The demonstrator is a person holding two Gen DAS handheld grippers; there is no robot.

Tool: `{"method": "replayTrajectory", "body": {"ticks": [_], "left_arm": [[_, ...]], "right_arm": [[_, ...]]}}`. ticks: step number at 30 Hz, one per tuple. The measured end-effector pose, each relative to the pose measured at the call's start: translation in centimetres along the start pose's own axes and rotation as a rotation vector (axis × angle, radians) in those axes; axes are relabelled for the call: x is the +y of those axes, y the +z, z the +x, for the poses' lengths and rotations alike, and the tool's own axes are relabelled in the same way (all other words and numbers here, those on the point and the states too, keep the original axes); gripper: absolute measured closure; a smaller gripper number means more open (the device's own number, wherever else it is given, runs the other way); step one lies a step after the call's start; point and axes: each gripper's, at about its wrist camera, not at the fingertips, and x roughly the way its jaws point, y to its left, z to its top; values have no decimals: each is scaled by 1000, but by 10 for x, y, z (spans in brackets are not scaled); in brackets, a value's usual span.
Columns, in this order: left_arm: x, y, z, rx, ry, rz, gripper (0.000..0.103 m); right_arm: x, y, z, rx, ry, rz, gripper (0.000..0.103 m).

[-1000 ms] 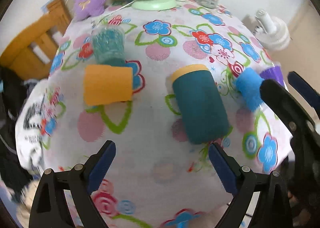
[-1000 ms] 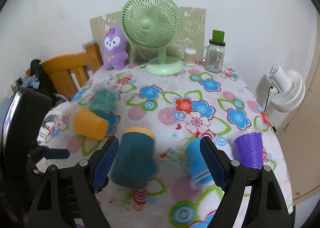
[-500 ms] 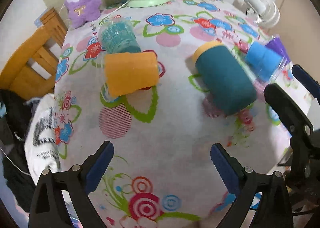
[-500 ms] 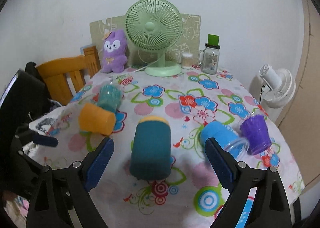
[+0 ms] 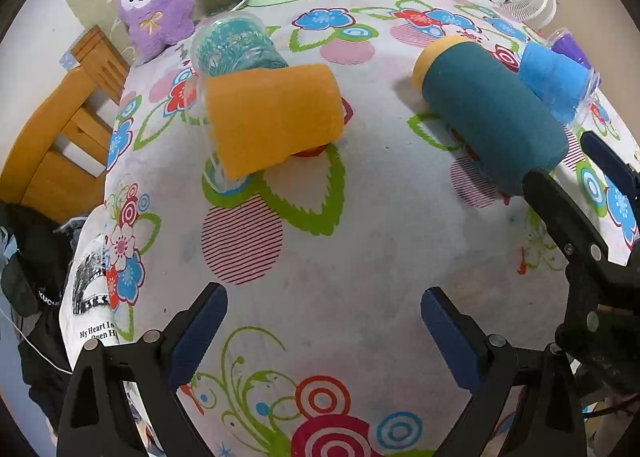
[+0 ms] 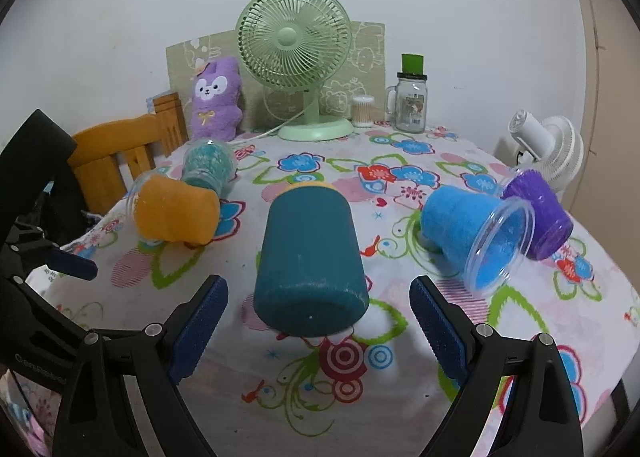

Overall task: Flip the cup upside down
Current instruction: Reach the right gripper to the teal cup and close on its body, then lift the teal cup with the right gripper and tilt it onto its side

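Several cups lie on their sides on the floral tablecloth. A dark teal cup with a yellow rim lies in the middle, its base toward my right gripper, which is open and empty just short of it. The cup also shows in the left wrist view. An orange cup lies ahead of my left gripper, which is open, empty and well short of it. A teal patterned cup, a blue cup and a purple cup lie nearby.
A green desk fan, a purple plush toy, a glass jar with a green lid and a cotton swab pot stand at the table's back. A wooden chair is at the left, a white fan at the right.
Both grippers have drawn back and lowered toward the table's near side. The cups now sit farther ahead. Both jaws stay open and empty.
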Motion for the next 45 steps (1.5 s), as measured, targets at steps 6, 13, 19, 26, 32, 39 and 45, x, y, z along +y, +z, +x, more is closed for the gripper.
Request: {"method": "replayTrajectory", "body": {"ticks": [6, 13, 19, 26, 32, 39, 45], "left_arm": [[1, 2, 4, -12, -4, -10, 4], [1, 1, 7, -21, -10, -25, 4], [2, 0, 3, -24, -12, -51, 4], [4, 3, -12, -17, -23, -87, 4], [5, 13, -30, -11, -39, -121, 4], [11, 27, -59, 1, -65, -174, 4], [15, 37, -78, 13, -74, -215, 4]], "right_arm": [[-5, -3, 11, 41, 0, 32, 14], [1, -3, 25, 95, 36, 19, 34], [6, 3, 23, 71, 2, 3, 36], [-2, 18, 17, 75, -22, 13, 36], [-4, 44, 6, 86, -13, -12, 36], [-6, 84, -5, 193, 7, -59, 36], [-1, 112, -6, 299, 23, -123, 36]]}}
